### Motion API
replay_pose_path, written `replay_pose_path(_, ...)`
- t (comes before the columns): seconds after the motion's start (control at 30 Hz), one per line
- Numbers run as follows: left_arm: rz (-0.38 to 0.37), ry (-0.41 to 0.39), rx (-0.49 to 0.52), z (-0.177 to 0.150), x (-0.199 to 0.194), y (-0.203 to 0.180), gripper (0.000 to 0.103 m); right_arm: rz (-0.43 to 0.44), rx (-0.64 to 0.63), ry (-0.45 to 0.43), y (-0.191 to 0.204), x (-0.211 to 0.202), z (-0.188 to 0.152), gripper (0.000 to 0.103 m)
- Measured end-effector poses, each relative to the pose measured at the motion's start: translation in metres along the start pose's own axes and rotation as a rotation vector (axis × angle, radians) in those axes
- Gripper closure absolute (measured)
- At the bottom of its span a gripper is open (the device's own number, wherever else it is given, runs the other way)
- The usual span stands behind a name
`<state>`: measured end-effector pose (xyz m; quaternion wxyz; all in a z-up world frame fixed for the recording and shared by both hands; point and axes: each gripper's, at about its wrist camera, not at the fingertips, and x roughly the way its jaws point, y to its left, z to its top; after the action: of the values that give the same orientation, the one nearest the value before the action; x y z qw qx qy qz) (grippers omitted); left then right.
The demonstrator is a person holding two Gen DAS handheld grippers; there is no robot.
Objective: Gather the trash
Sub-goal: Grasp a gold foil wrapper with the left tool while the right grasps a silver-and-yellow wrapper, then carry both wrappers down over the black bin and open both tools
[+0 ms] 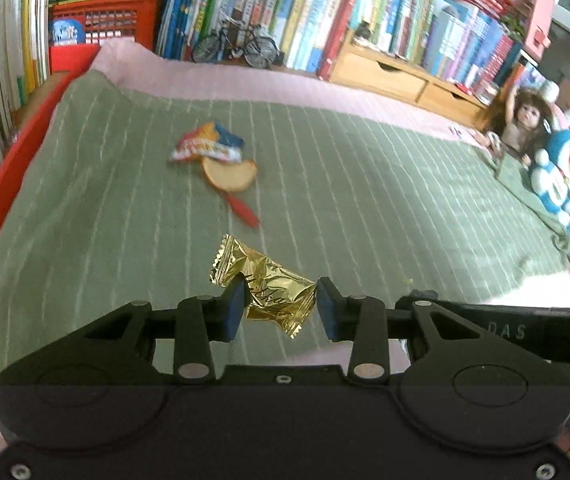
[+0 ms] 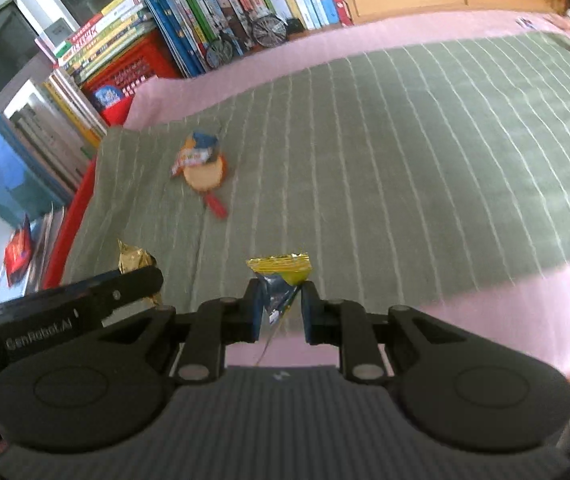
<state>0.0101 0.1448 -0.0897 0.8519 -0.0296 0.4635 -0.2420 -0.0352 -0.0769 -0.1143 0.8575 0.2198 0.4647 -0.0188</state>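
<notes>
Left wrist view: my left gripper sits low in the centre of the frame, tilted steeply down toward the green striped blanket, and its two blue pads are clenched on a gold candy wrapper. The wrapper lies slanted between the pads, one crimped end sticking up to the upper left and the other hanging below the fingertips. At the right edge of the frame the black body of my other tool cuts in, with a fingertip of mine just showing beside it.

Further up the blanket, in the centre left of the frame, lies a small heap of trash: a red, white and blue snack packet touching a round cracker, with a red strip just below them. They are blurred, so I cannot read the packet.

In the right wrist view my right gripper also points steeply downward at bottom centre. Its jaws stand narrow and are clamped on a yellow and silver wrapper, whose crimped yellow edge fans out above the fingertips while a thin tail trails down between the fingers. To the lower left of that frame my left tool crosses in, with the gold wrapper poking out from behind it. The same heap of trash lies in the upper left part of the blanket there, near its edge.
</notes>
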Motion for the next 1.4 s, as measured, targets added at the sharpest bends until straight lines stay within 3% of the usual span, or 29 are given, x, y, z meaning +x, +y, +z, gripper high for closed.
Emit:
replay_pose_path(0.27, -0.026, 0.065, 0.099, -0.051, -0.031, -0.036, 0.066, -0.033, 0.018, 0.048, -0.022, -0.037, -0.054, 0.079)
replay_pose_path(0.53, -0.03, 0.177, 0.154, -0.102, -0.027, -0.054, 0.066, -0.063, 0.078, 0.115, -0.048, -0.045, -0.104, 0.079)
replay_pose_path(0.77, -0.03, 0.262, 0.187, -0.14, -0.006, -0.068, 0.066, -0.073, 0.099, 0.185, -0.072, -0.032, -0.135, 0.078)
replay_pose_path(1.1, -0.009, 0.326, 0.211, -0.183, 0.047, -0.063, 0.066, -0.084, 0.118, 0.284, -0.103, 0.029, -0.177, 0.077)
replay_pose_path(1.2, -0.004, 0.345, 0.208, -0.195, 0.062, -0.061, 0.066, -0.093, 0.115, 0.3, -0.109, 0.041, -0.186, 0.073)
replay_pose_path(1.27, -0.003, 0.36, 0.199, -0.2, 0.072, -0.06, 0.066, -0.091, 0.125, 0.305, -0.113, 0.046, -0.19, 0.065)
replay_pose_path(1.3, -0.001, 0.368, 0.196, -0.202, 0.075, -0.059, 0.065, -0.092, 0.131, 0.304, -0.116, 0.047, -0.192, 0.054)
replay_pose_path(1.4, 0.014, 0.387, 0.189, -0.21, 0.082, -0.058, 0.056, -0.094, 0.134, 0.307, -0.121, 0.048, -0.195, 0.044)
